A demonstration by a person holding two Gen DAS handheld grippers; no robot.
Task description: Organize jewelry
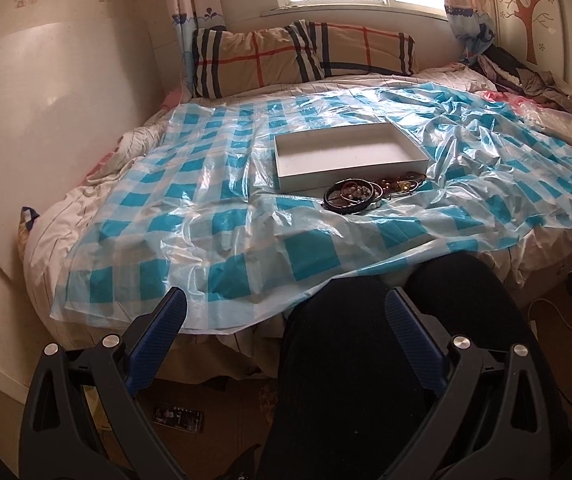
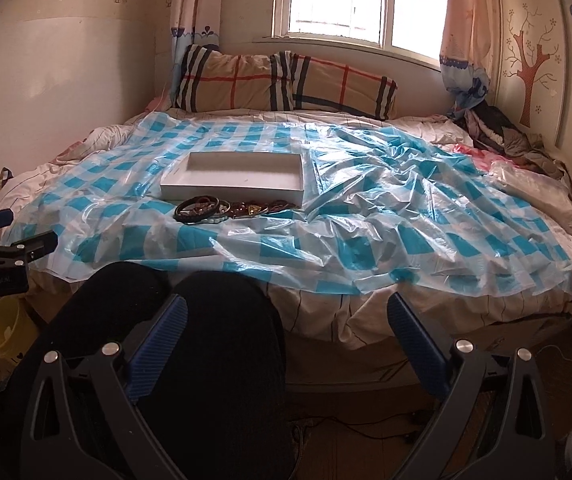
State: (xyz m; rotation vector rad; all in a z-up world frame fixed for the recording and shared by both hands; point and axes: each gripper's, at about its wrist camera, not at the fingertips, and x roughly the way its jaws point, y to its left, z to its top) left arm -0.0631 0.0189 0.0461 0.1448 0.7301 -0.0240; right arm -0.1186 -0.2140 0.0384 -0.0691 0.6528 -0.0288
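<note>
A shallow white box (image 1: 346, 156) (image 2: 233, 178) lies open and bare on a blue-checked plastic sheet (image 1: 205, 216) (image 2: 406, 224) spread over a bed. Right in front of the box sits a heap of jewelry (image 1: 370, 193) (image 2: 225, 209): dark bangles, bead strings and amber-coloured pieces. My left gripper (image 1: 286, 312) hangs open well short of the bed edge, above a person's dark-clothed knees, nothing between its blue pads. My right gripper (image 2: 286, 316) is open too, equally far back and holding nothing. The left gripper's fingers (image 2: 9, 236) show at the left edge of the right wrist view.
Two plaid pillows (image 1: 302, 54) (image 2: 281, 82) lean at the head of the bed under a window. Crumpled clothes (image 1: 526, 76) (image 2: 502, 136) lie at the far right corner. A person's knees (image 1: 366, 360) (image 2: 189, 340) fill the foreground. A yellow bucket (image 2: 3, 332) and cables sit on the floor.
</note>
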